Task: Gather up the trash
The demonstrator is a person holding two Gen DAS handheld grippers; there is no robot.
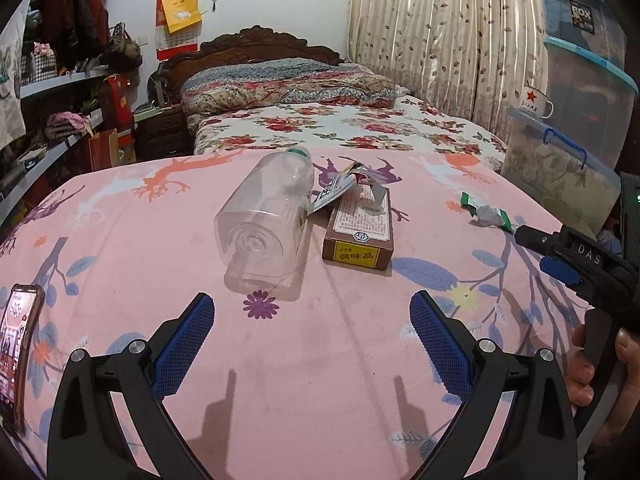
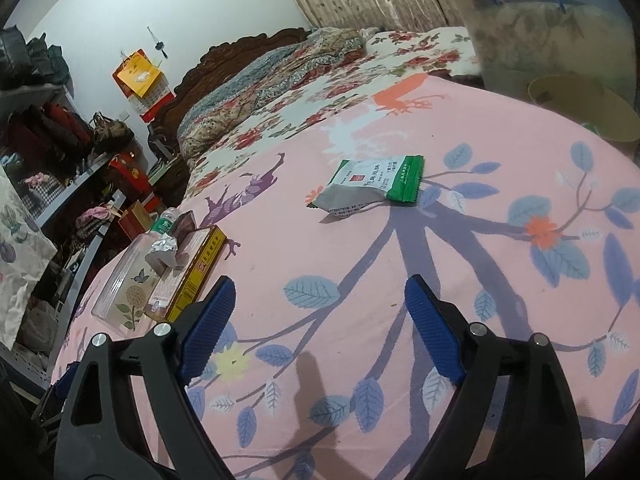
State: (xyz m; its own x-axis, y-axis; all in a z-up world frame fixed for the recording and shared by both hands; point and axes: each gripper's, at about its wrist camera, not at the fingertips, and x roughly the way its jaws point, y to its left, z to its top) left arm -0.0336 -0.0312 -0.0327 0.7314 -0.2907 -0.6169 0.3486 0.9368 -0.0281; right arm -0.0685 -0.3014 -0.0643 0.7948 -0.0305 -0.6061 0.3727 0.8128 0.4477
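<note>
Since my left tongs (image 1: pixel 310 338) and right tongs (image 2: pixel 318 326) both gape empty, I'd pinch the light, crinkly packet (image 2: pixel 370 184) by its green edge; bottle (image 1: pixel 266 216) looks slick.

Clear glossy plastic bottle (image 1: pixel 267 216); matt cardboard box (image 1: pixel 360 227); soft pink cloth blanket (image 1: pixel 320 360).

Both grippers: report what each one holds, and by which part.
Nothing is held. The left gripper and the right gripper are both open and empty above the pink blanket.
</note>
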